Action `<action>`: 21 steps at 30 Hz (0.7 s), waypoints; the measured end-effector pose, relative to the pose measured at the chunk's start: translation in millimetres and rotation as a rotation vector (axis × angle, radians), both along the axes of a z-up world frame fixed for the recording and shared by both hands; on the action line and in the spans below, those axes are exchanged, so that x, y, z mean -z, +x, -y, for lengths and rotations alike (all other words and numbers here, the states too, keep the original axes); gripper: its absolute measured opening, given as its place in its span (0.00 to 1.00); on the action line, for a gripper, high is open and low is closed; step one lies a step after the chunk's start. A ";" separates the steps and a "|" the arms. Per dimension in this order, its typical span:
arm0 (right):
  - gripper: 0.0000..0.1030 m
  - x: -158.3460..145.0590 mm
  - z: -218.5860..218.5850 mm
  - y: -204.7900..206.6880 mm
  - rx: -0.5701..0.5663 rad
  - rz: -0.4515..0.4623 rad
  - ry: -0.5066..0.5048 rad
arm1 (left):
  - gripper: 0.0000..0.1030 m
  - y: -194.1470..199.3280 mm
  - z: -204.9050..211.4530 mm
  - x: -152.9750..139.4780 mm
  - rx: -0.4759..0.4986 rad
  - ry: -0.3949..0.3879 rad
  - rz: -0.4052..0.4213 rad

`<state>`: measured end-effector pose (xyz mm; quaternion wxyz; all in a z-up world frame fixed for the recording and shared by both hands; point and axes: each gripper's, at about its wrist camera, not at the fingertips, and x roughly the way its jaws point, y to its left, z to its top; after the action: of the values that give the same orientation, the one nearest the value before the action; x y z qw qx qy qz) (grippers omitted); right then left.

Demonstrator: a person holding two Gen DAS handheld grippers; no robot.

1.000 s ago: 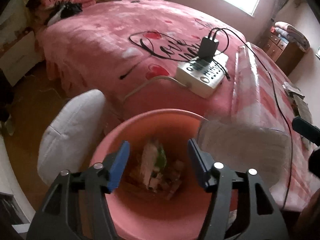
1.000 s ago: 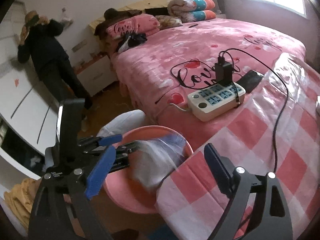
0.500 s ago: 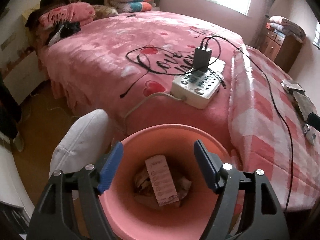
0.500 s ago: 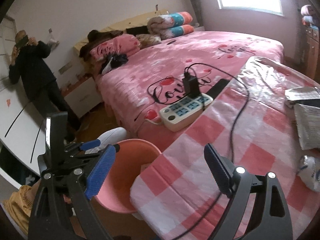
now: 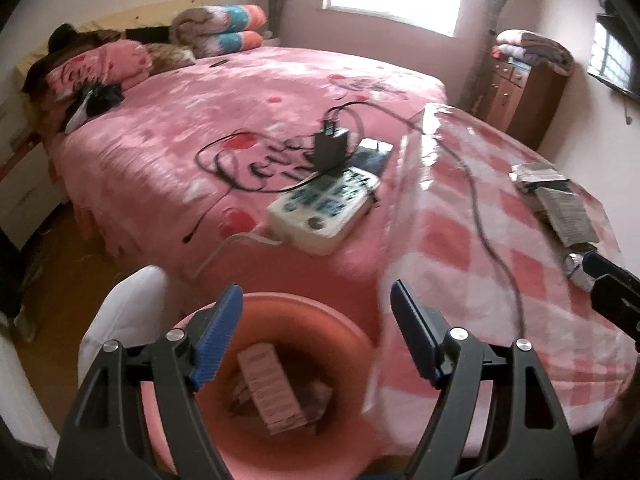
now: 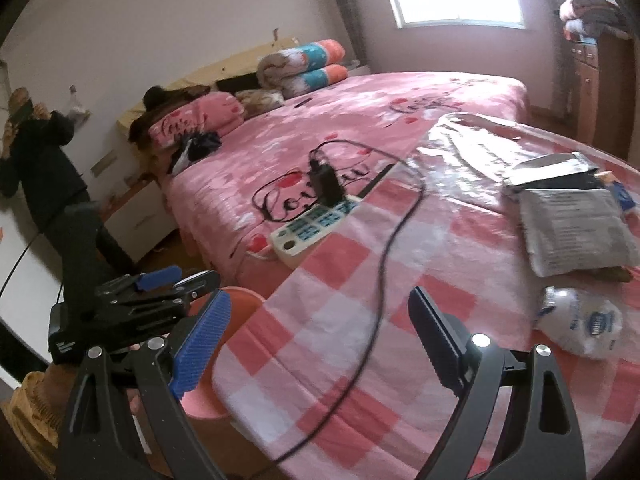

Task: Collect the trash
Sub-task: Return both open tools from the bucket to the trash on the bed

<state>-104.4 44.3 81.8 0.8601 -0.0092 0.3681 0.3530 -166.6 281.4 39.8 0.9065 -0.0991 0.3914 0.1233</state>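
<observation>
My left gripper (image 5: 316,300) hangs over the pink bin (image 5: 280,308), its jaws opening with nothing between them. A pale box (image 5: 272,388) lies in the bin on other scraps. My right gripper (image 6: 320,300) stands open and empty above the pink checked table (image 6: 328,320). On that table lie a grey plastic bag (image 6: 572,228), a silver packet (image 6: 552,166) and a crumpled white wrapper (image 6: 580,324), all right of the right gripper. The right wrist view also shows the left gripper (image 6: 168,280) beside the bin (image 6: 240,296).
A white power strip (image 5: 324,208) with a black charger sits on the pink bed, and its black cable (image 6: 384,264) trails across the table. A white cushion (image 5: 128,312) stands left of the bin. A person (image 6: 36,160) is at the far left wall.
The left gripper has risen and drawn back from the bin with its jaws widening; a pale box now lies in the bin. The right gripper has swung right over the table, bringing the packets into view.
</observation>
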 end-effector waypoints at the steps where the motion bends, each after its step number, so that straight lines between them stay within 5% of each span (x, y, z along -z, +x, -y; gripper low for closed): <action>1: 0.87 -0.7 5.2 1.3 0.012 0.002 0.005 | 0.75 3.2 5.1 -1.5 0.009 0.001 0.002; 21: 0.89 -5.1 113.0 25.6 0.234 -0.013 0.076 | 0.75 40.9 101.0 -23.5 0.223 0.046 0.034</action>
<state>-78.9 -68.7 86.8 0.8928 0.0687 0.3585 0.2640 -125.8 180.3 63.4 0.9231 -0.0360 0.3818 0.0288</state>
